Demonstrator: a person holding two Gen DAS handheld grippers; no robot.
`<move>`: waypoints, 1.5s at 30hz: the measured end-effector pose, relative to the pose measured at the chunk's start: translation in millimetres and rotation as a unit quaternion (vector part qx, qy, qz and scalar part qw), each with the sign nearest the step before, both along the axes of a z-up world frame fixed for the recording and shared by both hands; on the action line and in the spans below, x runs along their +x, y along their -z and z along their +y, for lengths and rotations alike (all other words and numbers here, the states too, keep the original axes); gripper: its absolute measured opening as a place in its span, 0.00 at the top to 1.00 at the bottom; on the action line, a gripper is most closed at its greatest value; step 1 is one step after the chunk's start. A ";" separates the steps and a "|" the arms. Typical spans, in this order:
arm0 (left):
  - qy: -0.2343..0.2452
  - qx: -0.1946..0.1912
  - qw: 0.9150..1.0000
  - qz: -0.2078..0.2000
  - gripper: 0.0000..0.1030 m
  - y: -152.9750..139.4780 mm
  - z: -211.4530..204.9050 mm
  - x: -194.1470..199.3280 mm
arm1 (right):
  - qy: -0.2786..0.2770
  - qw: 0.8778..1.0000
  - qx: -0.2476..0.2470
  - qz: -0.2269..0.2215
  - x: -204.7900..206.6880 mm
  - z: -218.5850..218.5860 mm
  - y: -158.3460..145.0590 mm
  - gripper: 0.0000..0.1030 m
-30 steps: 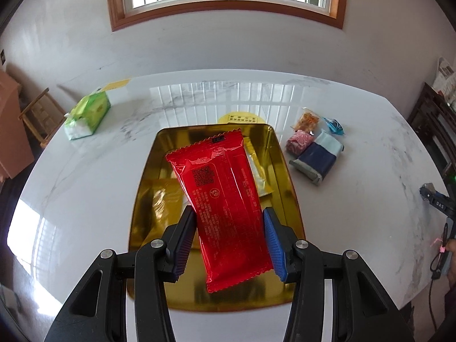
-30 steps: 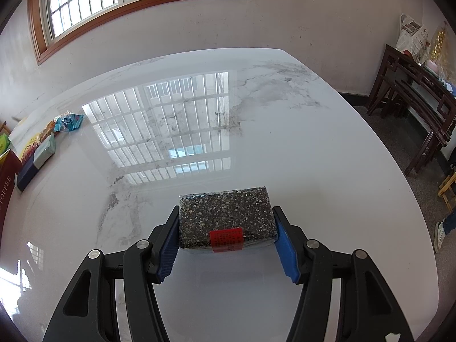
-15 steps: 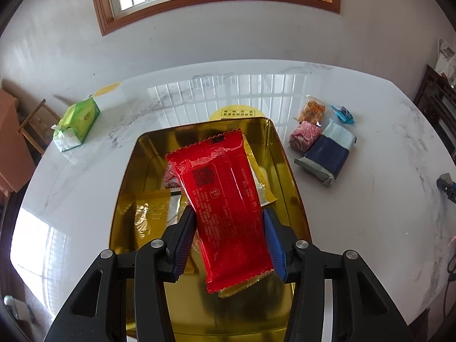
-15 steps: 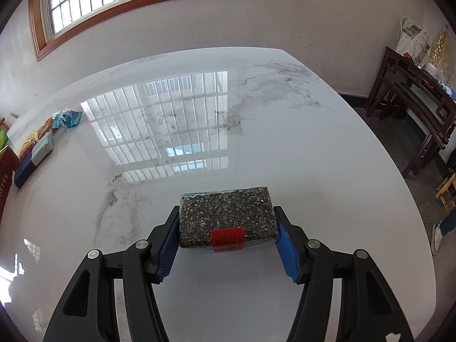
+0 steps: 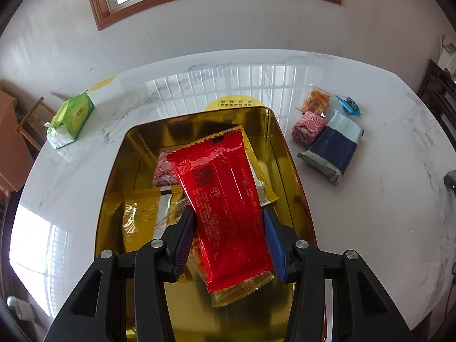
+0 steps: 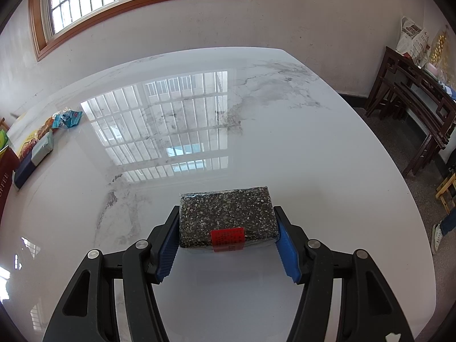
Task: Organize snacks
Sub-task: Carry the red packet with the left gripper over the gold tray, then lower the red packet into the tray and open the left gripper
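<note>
My left gripper [image 5: 226, 228] is shut on a red snack packet [image 5: 222, 199] and holds it over the gold tin tray [image 5: 287, 154]. In the tray lie a pink patterned packet [image 5: 164, 171], gold wrappers [image 5: 142, 213] and a yellow packet partly hidden under the red one. My right gripper [image 6: 226, 232] is shut on a dark speckled sesame bar [image 6: 226, 213] with a red label, just above the white marble table [image 6: 299, 142].
Right of the tray lie a navy packet [image 5: 333, 148], a pink packet [image 5: 309, 124], an orange cracker bag [image 5: 315, 101] and a blue candy [image 5: 347, 105]. A green tissue pack [image 5: 71, 119] sits at far left. Dark wooden furniture [image 6: 413, 99] stands beyond the table's right edge.
My left gripper has moved forward and lower over the tray with the red packet; more of the tray's contents show. The right gripper has stayed almost still with the bar.
</note>
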State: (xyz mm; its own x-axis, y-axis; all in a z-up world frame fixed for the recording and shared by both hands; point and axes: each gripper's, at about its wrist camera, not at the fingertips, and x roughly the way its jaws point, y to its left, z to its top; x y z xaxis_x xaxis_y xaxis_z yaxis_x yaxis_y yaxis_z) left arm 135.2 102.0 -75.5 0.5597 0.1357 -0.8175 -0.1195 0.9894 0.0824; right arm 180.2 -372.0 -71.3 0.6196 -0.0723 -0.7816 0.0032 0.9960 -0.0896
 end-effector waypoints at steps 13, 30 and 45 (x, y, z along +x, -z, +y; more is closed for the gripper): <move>-0.001 0.017 1.000 -0.007 0.53 -0.1 -3.8 -2.2 | 0.000 1.000 0.000 0.000 0.3 -0.2 -0.2 0.44; -0.018 0.039 0.998 -0.046 0.52 -25.3 -3.7 -29.9 | -0.001 1.000 0.000 -0.001 -0.6 0.7 0.1 0.46; -0.040 0.018 0.997 -0.061 0.52 -42.4 19.9 -80.8 | -0.024 0.999 0.035 -0.008 -40.8 26.5 -3.3 0.46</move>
